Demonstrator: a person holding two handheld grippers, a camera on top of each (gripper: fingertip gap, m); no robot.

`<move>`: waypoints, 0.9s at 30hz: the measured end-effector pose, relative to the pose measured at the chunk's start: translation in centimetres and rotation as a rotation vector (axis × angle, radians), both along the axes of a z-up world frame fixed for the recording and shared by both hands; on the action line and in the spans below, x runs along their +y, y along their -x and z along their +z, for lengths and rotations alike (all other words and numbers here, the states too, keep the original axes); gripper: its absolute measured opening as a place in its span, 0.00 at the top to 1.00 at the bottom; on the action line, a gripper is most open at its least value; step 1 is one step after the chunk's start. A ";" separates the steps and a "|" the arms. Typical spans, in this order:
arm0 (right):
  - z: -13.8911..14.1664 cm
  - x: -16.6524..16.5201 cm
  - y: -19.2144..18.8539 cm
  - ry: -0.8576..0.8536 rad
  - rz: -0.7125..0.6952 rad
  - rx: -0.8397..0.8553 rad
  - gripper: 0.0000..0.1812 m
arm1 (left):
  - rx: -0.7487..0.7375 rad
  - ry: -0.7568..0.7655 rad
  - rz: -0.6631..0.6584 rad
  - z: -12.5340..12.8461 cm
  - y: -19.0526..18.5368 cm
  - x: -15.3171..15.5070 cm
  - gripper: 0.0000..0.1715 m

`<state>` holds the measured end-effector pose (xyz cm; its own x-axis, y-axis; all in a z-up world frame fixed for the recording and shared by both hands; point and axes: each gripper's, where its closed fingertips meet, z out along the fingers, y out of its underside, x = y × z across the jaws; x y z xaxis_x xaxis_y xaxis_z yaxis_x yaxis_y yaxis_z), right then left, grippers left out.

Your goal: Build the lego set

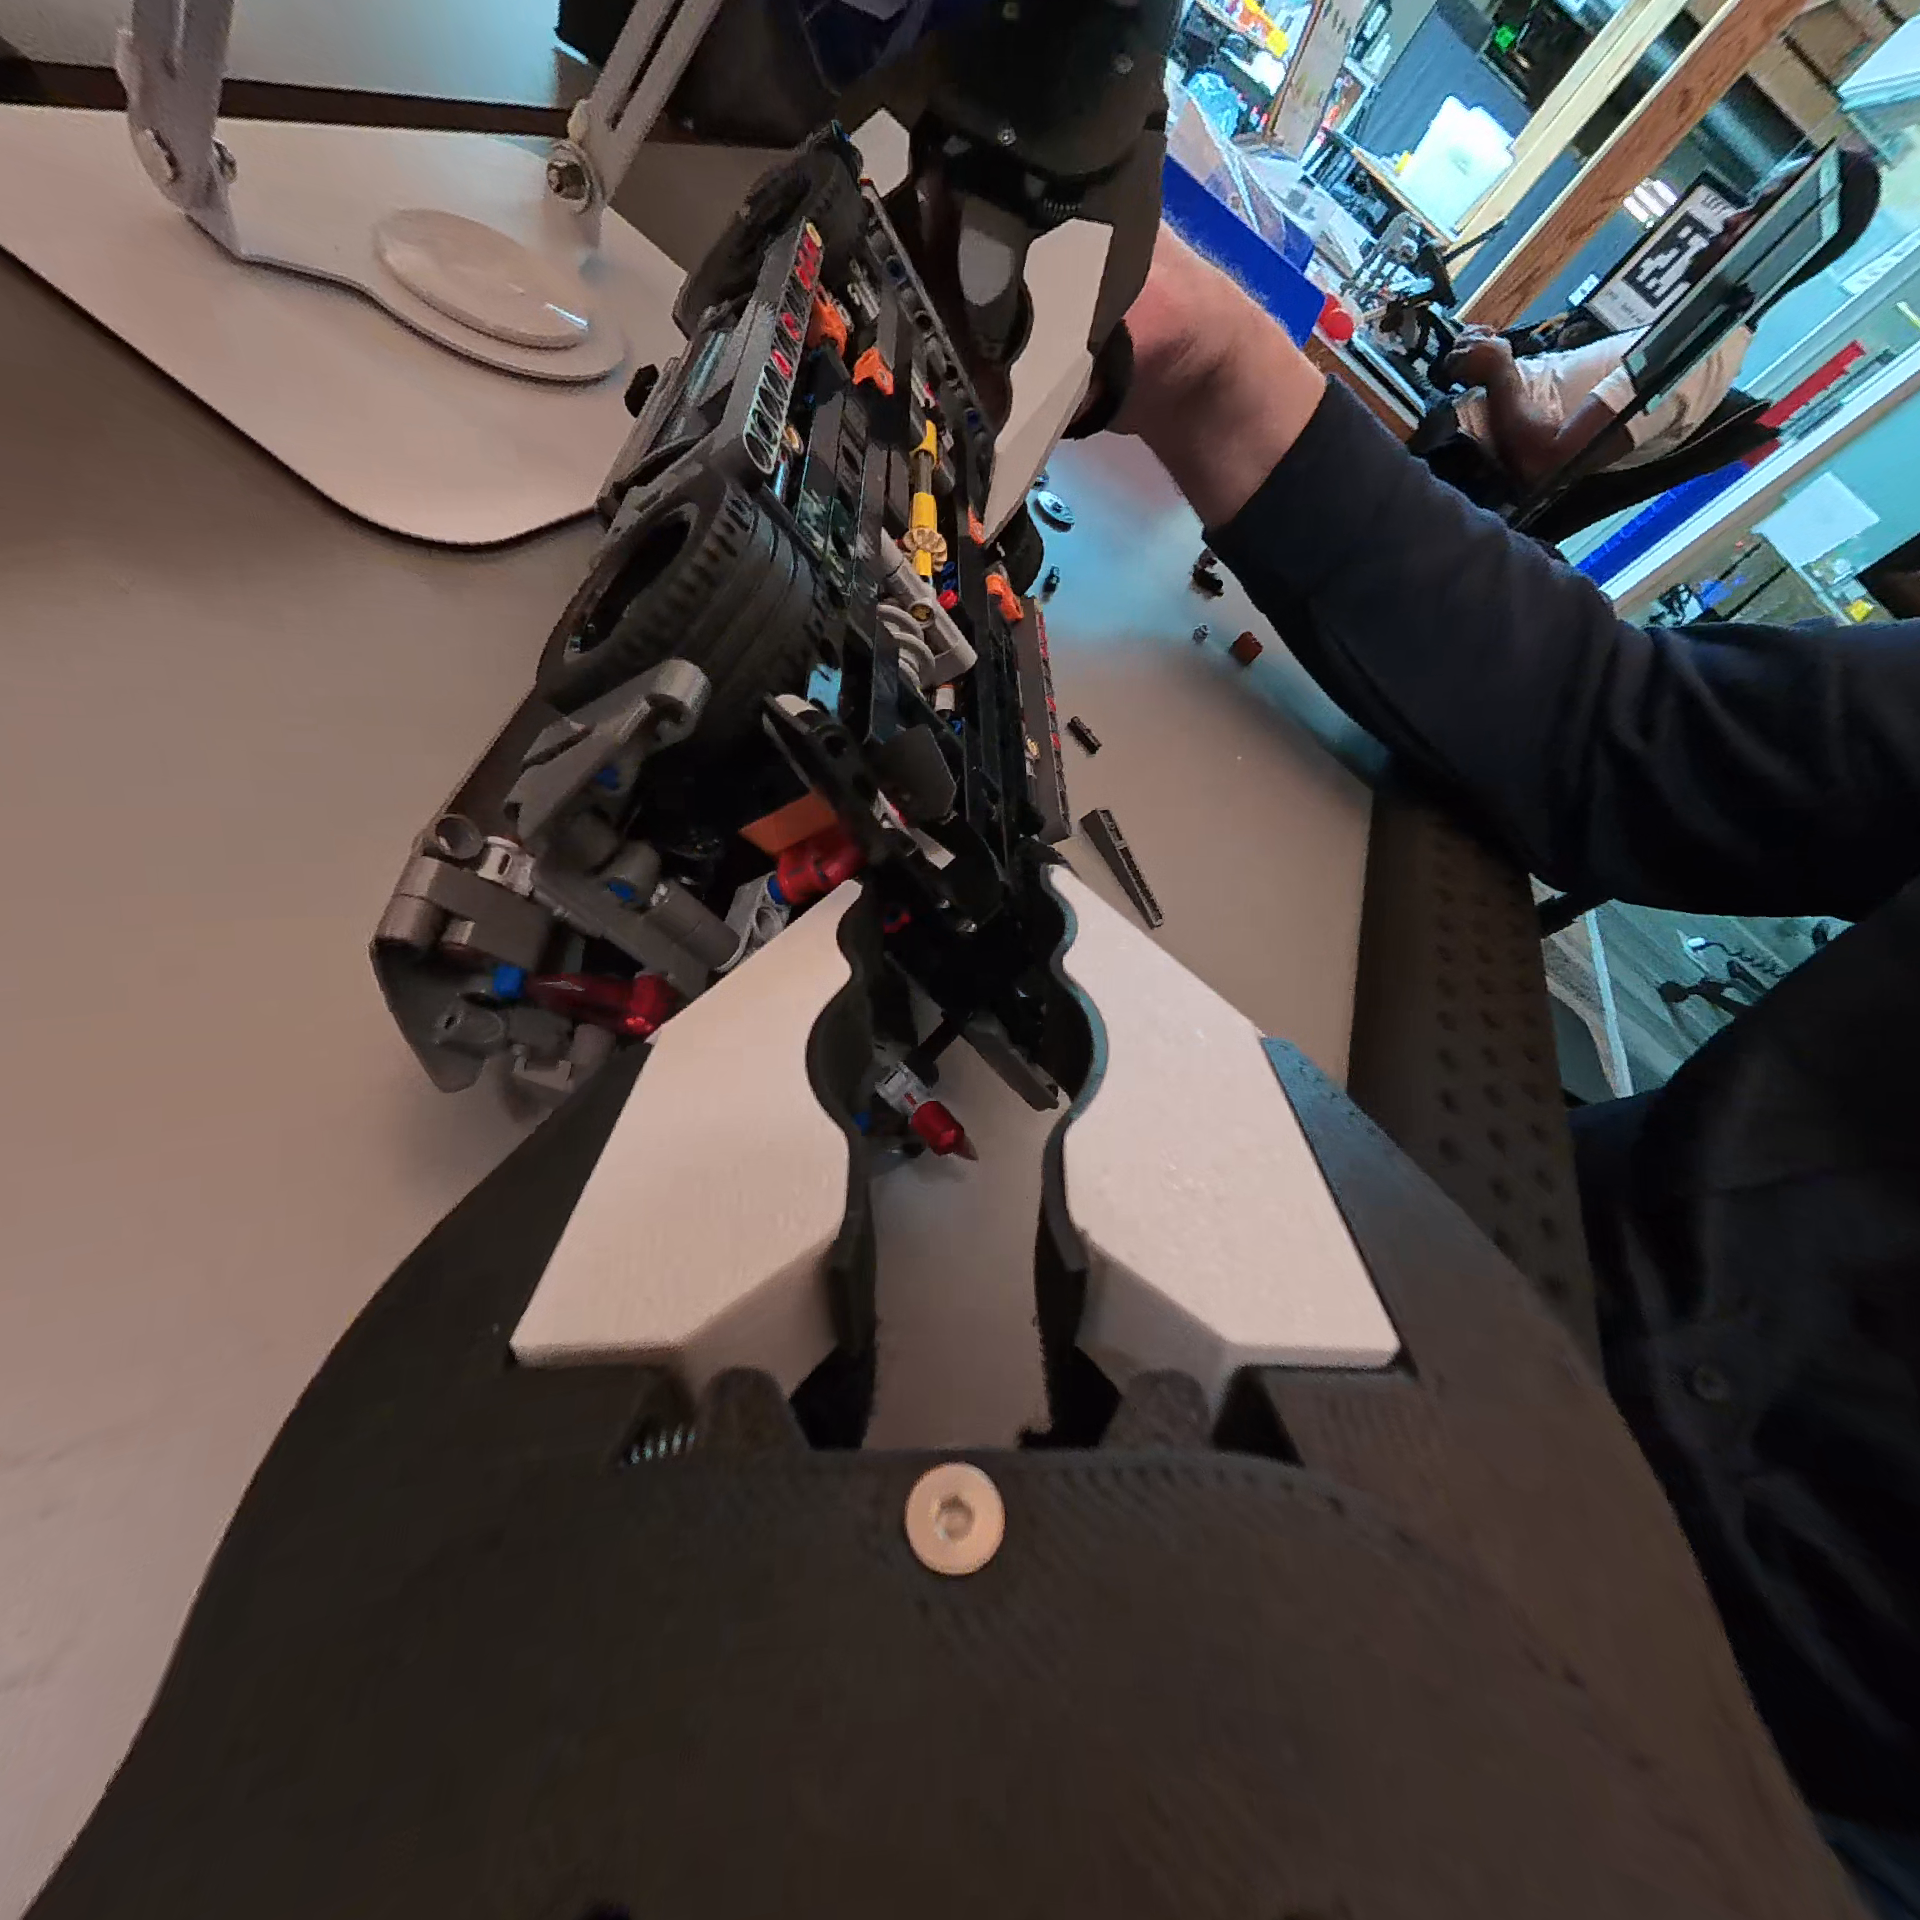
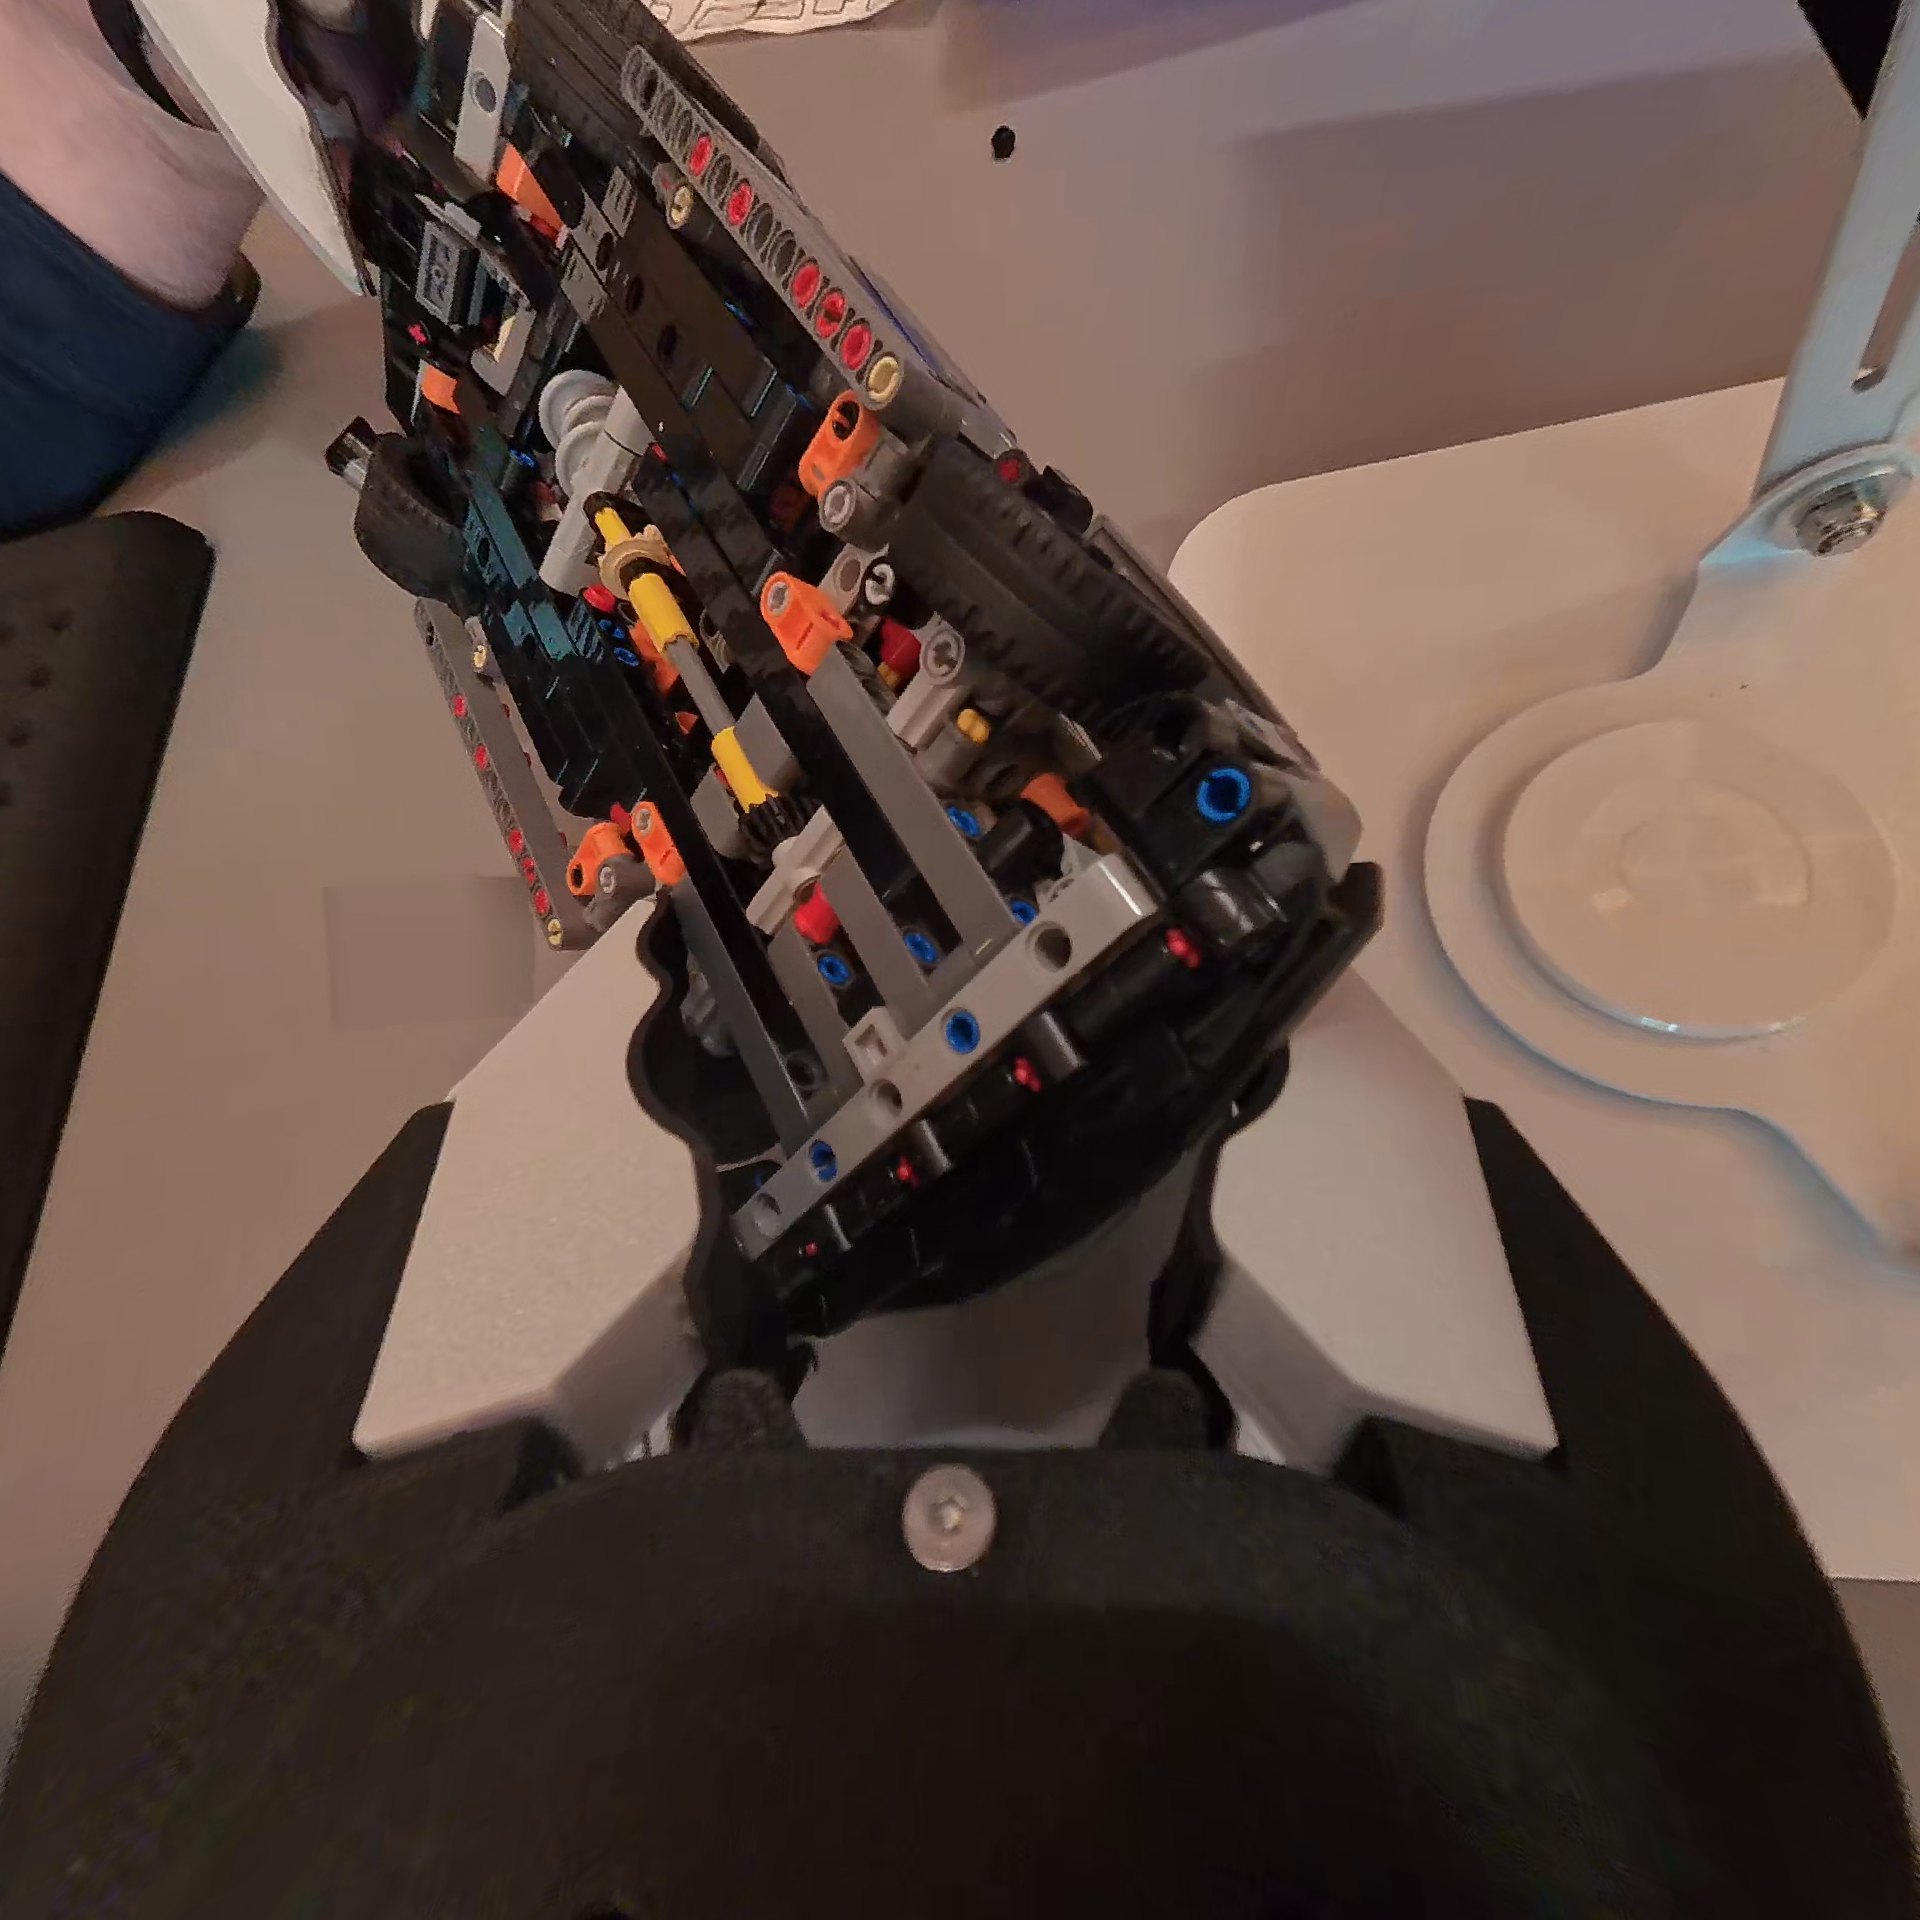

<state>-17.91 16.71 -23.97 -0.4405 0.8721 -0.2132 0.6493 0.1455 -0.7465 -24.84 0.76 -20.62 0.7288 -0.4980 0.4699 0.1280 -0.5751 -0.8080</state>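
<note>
A long black and grey lego car chassis [image 1: 790,582] with black tyres, orange, yellow, red and blue parts is held tilted on its side above the table, underside showing. My left gripper [image 1: 961,935] is shut on one end of it. My right gripper [image 2: 971,997] is shut on the other end of the chassis [image 2: 790,665]. The right gripper also shows at the far end in the left wrist view [image 1: 1023,312], held by a hand. The left gripper's white finger shows at the top left of the right wrist view [image 2: 281,135].
Several small loose lego pieces [image 1: 1117,862] lie on the grey table [image 1: 208,831] to the right of the chassis. A white stand base with a round disc [image 1: 478,281] sits beyond it, also in the right wrist view [image 2: 1683,873]. A dark-sleeved arm [image 1: 1507,644] reaches in from the right.
</note>
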 end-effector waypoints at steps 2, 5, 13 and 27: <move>0.3 0.2 0.4 -0.030 -0.008 0.026 0.43 | 0.003 -0.009 0.005 0.1 0.1 0.0 0.85; 0.5 0.5 1.0 -0.080 -0.024 0.062 0.43 | 0.058 -0.056 0.035 0.6 0.6 0.3 0.86; 0.5 1.5 1.4 -0.149 -0.048 0.101 0.42 | 0.084 -0.125 0.020 1.8 -0.1 0.4 0.85; 0.1 2.0 1.2 -0.146 -0.072 0.062 0.40 | 0.114 -0.143 0.018 1.9 -0.5 0.8 0.85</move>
<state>-19.09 18.74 -23.87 -0.3839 0.9217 -0.0563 0.6150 0.2097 -0.7601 -24.29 1.52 -18.72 0.7827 -0.5402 0.3092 0.0404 -0.4516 -0.8913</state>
